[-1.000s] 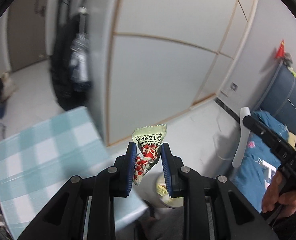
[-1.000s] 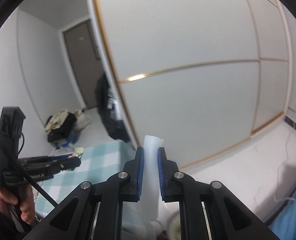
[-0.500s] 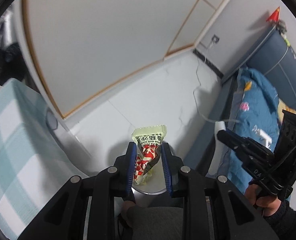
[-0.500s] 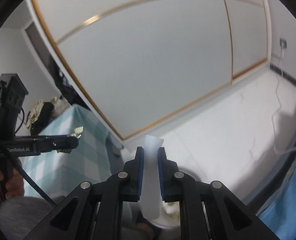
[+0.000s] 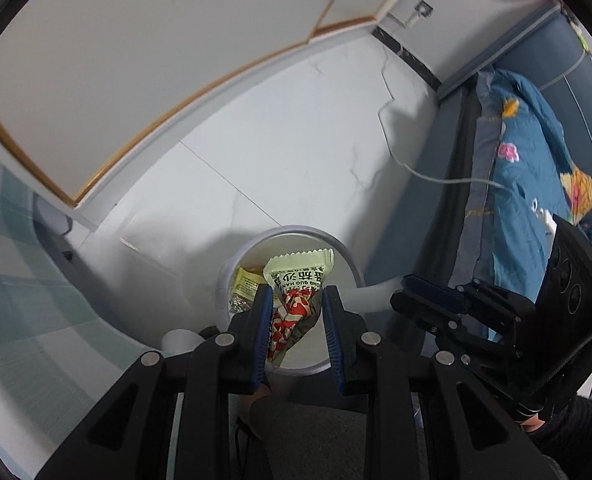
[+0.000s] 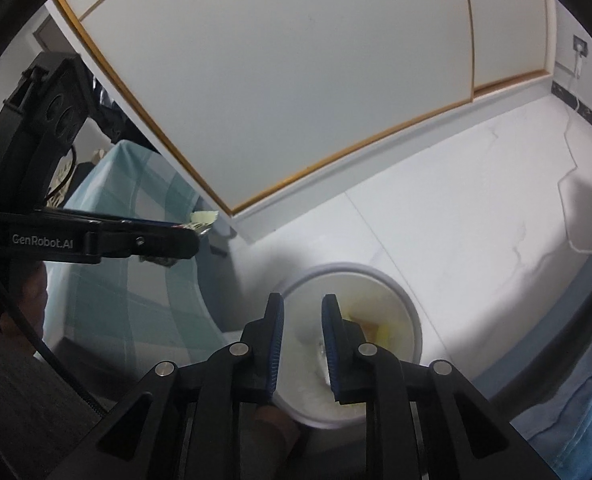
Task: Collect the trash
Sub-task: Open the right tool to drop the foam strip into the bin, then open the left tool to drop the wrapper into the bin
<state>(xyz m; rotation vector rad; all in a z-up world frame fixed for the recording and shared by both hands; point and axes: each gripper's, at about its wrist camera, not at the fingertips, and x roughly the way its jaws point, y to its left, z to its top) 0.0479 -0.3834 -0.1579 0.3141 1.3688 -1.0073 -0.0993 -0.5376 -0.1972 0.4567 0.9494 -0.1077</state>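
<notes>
My left gripper [image 5: 298, 294] is shut on a green-and-white snack wrapper [image 5: 296, 280] with a red pattern, hanging right over a round white bin [image 5: 296, 232] on the floor. Yellow and foil scraps [image 5: 245, 286] lie inside the bin. My right gripper [image 6: 303, 302] hovers over the same bin [image 6: 376, 272]; its jaws are opening and nothing sits between them. A blurred white shape [image 6: 308, 344] shows in the bin below them. In the right wrist view the left gripper [image 6: 199, 228] reaches in from the left with the wrapper [image 6: 204, 217].
A table with a pale blue checked cloth [image 5: 19, 280] stands left of the bin. A bed with a blue flowered cover [image 5: 516, 184] lies to the right. White sliding doors [image 6: 296, 80] rise behind. A white cable [image 5: 416, 168] runs over the tiled floor. A grey-clad knee [image 5: 308, 432] is below.
Both grippers have sunk and tipped down over the bin. The white strip that the right gripper held has left its jaws, which stand wider. The left still grips the wrapper.
</notes>
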